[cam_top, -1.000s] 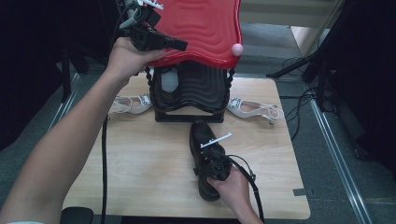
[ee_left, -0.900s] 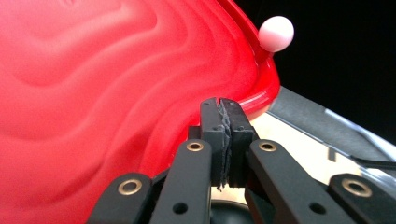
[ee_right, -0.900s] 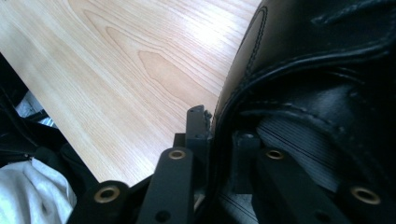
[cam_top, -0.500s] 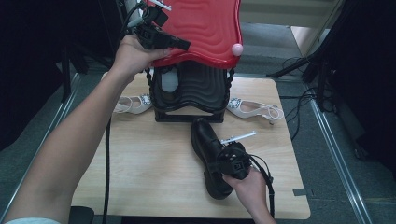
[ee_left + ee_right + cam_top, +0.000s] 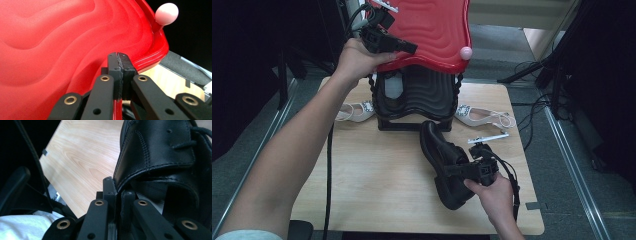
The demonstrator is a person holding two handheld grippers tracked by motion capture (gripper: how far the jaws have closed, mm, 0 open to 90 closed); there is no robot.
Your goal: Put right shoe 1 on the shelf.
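A red wavy lid (image 5: 432, 30) with a pink knob (image 5: 466, 52) stands raised over a black ribbed case (image 5: 419, 97) at the table's far side. My left gripper (image 5: 412, 49) is shut on the lid's front edge. In the left gripper view the pads (image 5: 119, 56) pinch the red rim (image 5: 150, 58) below the knob (image 5: 166, 13). A black leather lace-up shoe (image 5: 444, 155) lies slanted in front of the case. My right gripper (image 5: 451, 171) has just been closing and is shut on the shoe's collar (image 5: 130, 177), with the rim between its jaws (image 5: 115, 182).
One pale sandal (image 5: 354, 111) lies left of the case and another (image 5: 484, 117) right of it. The wooden table (image 5: 377, 170) has bare room at the near left. Black stand legs and cables (image 5: 537, 80) sit on the floor past the table's right edge.
My right hand has moved right and up a little with the shoe, swinging its near end rightward. The left hand still holds the lid raised.
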